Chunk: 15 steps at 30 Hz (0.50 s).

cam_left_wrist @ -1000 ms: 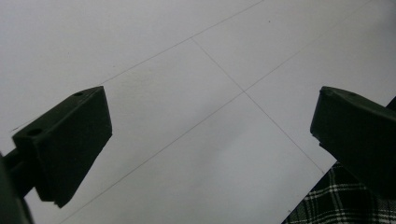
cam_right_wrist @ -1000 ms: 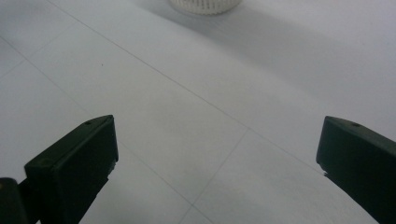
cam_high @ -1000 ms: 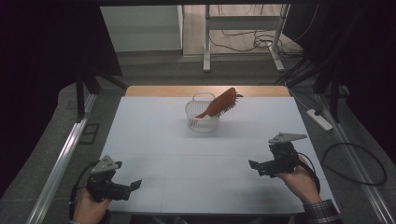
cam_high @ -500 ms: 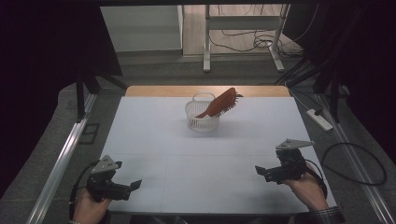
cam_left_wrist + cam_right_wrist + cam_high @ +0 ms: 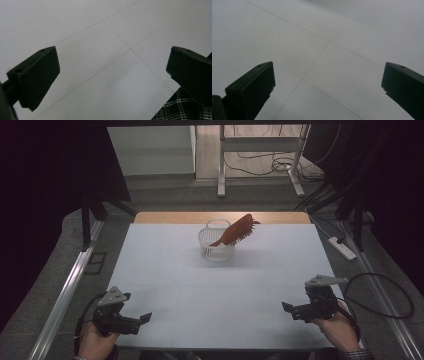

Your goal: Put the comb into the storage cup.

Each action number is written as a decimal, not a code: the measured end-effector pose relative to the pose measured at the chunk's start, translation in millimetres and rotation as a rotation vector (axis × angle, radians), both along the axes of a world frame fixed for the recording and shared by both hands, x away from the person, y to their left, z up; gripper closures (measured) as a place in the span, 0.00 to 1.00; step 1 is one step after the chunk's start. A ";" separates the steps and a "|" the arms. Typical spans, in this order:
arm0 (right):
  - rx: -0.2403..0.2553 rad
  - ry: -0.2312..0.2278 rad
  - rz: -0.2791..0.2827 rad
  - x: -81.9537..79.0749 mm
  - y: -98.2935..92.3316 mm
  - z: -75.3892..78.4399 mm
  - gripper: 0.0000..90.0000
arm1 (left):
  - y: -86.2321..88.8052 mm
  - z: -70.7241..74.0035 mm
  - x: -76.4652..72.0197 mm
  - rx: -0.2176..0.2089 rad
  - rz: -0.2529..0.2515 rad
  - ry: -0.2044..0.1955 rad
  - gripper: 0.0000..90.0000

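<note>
Holding both tongs released over the near tabletop (image 5: 215,285), I keep the left tongs (image 5: 145,317) and right tongs (image 5: 286,306) well apart from the brush (image 5: 236,231), which leans tilted in the white basket (image 5: 216,251) at the far middle.

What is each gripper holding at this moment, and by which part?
Nothing is held. The left gripper and the right gripper are open over the bare table; the brush rests in the basket.
</note>
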State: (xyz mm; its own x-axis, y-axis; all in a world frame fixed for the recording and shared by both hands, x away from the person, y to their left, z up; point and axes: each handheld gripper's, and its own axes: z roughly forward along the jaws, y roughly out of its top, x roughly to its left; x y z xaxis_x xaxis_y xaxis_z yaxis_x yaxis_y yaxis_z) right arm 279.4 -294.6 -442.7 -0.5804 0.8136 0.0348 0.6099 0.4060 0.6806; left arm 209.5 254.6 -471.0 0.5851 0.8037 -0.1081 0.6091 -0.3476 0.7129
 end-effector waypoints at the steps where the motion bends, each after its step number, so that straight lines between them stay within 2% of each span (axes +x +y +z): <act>1: 0.000 0.000 0.000 0.0 0.0 0.0 0.00 | 0.0 0.0 0.0 0.000 0.000 0.000 0.00; 6: -0.008 0.001 -0.025 -6.0 -6.6 -0.4 0.00 | 0.2 0.0 0.0 0.001 -0.002 -0.001 0.00; 15: -0.038 -0.007 -0.036 -15.5 -10.3 -0.3 0.00 | -0.2 0.0 -0.2 0.000 0.001 0.000 0.00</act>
